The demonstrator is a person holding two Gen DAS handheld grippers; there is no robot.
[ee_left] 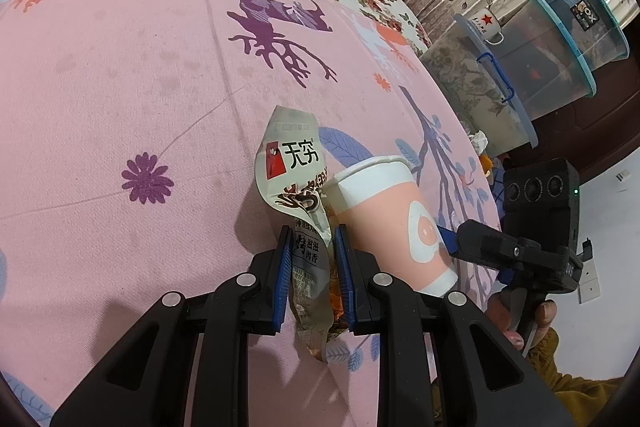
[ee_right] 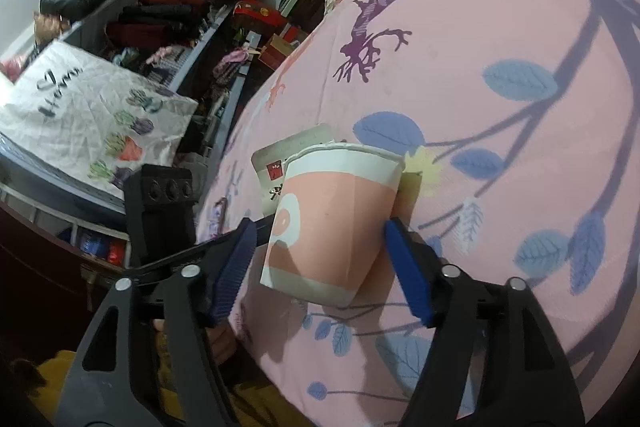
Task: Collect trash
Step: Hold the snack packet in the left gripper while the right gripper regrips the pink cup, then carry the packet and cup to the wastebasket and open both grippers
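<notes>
My left tongs are clamped on a snack wrapper, their blue pads pressing its crumpled lower half from both sides. The wrapper's printed top stands up above the pads, over the pink bedsheet.

Just beside it, to its right, is a paper cup, pink with a white rim, tilted with its mouth up and away from me. My right tongs stand apart on either side of the cup. From the right wrist view, the left pad is clear of the cup wall and the right pad sits just beside it near the base; I cannot tell whether that one touches. No grip on the cup. The wrapper peeks out behind the cup's rim in that view.

Off the bed's far edge, stacked plastic bins sit by a curtain, a mug on one lid. On the other side, shelves are piled with clothes.
</notes>
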